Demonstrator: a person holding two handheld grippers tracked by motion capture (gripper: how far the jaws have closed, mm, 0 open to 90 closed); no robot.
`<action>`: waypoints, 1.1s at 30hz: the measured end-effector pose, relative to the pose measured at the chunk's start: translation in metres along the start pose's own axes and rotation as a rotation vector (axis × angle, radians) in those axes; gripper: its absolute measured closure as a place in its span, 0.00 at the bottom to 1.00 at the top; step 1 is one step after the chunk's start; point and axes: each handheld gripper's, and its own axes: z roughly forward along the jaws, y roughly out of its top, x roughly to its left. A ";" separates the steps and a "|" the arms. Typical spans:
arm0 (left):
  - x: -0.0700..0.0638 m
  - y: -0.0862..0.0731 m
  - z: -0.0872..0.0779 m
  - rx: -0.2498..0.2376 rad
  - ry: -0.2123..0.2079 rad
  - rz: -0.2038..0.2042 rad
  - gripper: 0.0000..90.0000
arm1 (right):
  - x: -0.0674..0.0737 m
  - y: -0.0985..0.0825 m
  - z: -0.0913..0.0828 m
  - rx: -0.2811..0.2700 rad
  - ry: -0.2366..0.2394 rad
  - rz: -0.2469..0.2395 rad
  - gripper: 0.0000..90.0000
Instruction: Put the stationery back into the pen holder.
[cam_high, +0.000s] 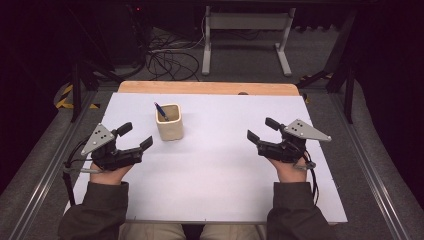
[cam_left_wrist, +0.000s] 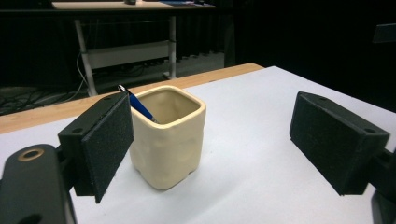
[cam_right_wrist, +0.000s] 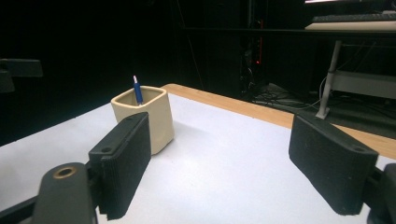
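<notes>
Two grippers rest on the white table (cam_high: 215, 170) in our hands. Our left gripper (cam_high: 136, 136) has its jaws spread wide with nothing between them, just left of the cream cup (cam_high: 169, 122). That cup stands upright toward the far left, a blue pen (cam_high: 160, 111) leaning inside. Our right gripper (cam_high: 262, 130), jaws likewise apart and empty, sits well to the right.

Pen mostly hidden
Sunk inside cup (cam_left_wrist: 168, 135), only the blue pen (cam_left_wrist: 139, 106) top visible; tip unseen.
</notes>
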 end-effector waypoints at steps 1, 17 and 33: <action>0.000 0.000 -0.002 -0.002 0.000 0.000 0.16 | 0.000 0.000 0.000 0.001 0.001 0.002 0.24; -0.004 0.005 -0.021 -0.013 -0.024 0.018 0.15 | -0.001 -0.005 -0.005 0.013 -0.023 0.007 0.24; 0.005 -0.005 -0.016 0.006 -0.013 0.010 0.14 | -0.005 -0.005 -0.006 0.000 -0.022 0.009 0.24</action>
